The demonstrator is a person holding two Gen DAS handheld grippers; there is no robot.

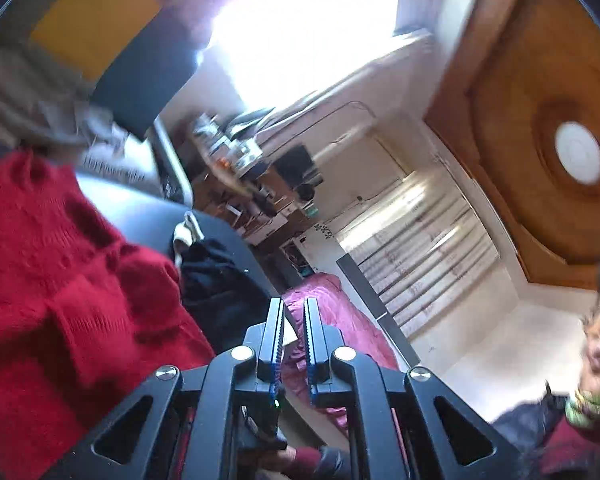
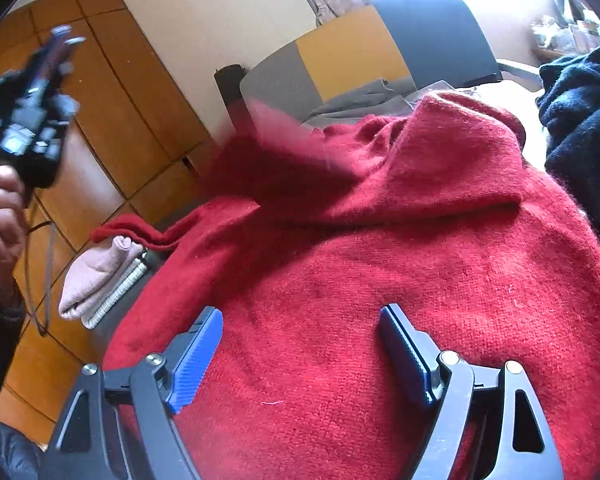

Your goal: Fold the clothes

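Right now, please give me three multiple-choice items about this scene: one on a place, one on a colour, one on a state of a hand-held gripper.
1. Where does the folded pale pink garment lie in the right wrist view?
A. To the left of the red sweater
B. On top of the red sweater
C. Between the fingers of the right hand-held gripper

2. What colour is the sweater under the right hand-held gripper?
A. Yellow
B. Red
C. White

3. How do the jaws of the right hand-held gripper stand?
A. Shut on the sweater
B. Shut on nothing
C. Wide open

Key: 1 A, it lies beside the sweater's left edge; 2 B, the knit is plainly red; 3 C, the two blue pads stand far apart over the sweater.
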